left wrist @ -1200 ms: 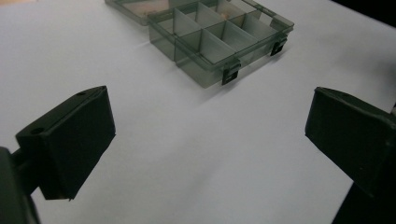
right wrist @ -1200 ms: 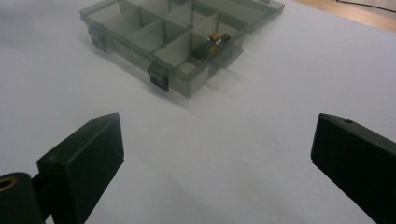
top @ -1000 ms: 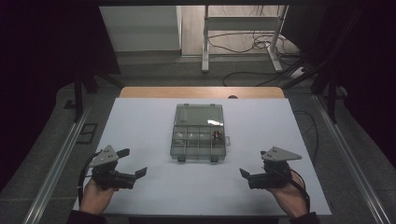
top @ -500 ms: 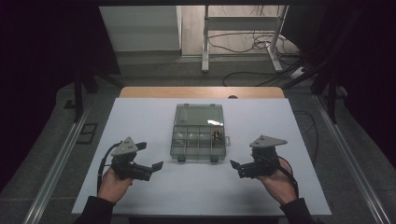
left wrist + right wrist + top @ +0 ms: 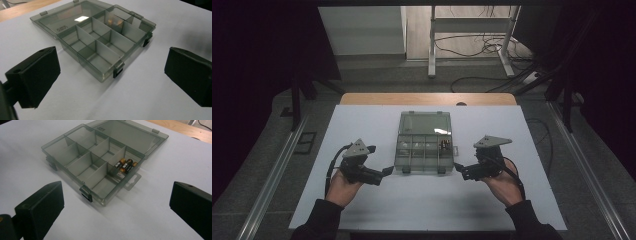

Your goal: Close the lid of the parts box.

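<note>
Smoky plastic organiser box [image 5: 424, 147] is lying open while both grippers, left [image 5: 387, 171] and right [image 5: 458, 168], jaws spread, are flanking it; a clumsy nudge could perhaps spill its batteries [image 5: 125, 165].

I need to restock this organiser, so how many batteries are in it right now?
2 show. Both batteries lie side by side in one compartment of the open organiser box, the one next to its hang tab. A divider wall might hide another.

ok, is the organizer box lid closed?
No, the organizer box lies with its lid folded flat back on the table, the compartments exposed and batteries visible in one.
</note>
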Demonstrator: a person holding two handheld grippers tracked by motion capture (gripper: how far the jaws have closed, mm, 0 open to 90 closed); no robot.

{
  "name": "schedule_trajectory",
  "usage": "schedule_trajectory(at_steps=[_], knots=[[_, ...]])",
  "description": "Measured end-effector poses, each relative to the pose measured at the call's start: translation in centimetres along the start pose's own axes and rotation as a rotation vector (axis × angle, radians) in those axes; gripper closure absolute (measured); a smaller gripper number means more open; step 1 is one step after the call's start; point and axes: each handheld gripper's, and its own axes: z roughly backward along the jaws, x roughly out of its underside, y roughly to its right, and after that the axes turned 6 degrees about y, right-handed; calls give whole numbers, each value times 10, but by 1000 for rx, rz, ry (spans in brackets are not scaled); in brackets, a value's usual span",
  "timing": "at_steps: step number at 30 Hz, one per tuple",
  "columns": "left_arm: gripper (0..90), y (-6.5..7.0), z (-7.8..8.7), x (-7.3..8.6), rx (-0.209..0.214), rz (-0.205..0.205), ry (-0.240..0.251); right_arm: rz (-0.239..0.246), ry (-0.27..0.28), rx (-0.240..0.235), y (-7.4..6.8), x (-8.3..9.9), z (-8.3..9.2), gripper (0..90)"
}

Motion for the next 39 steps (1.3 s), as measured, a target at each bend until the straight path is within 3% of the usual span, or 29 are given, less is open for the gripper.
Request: schedule_trajectory(at_steps=[7, 19, 26, 29, 39], knots=[[5, -2, -12, -7, 0, -10, -16, -4, -4, 19, 5, -8, -11, 5], [4, -9, -27, -15, 1, -8, -20, -26, -5, 1, 13, -19, -27, 4], [4, -13, -36, -21, -3, -9, -33, -31, -31, 7, 19, -25, -40, 17], [5, -15, -39, -22, 1, -10, -38, -44, -56, 14, 22, -28, -47, 25], [6, -27, -49, -23, -7, 3, -47, -89, -62, 43, 35, -40, -65, 0]])
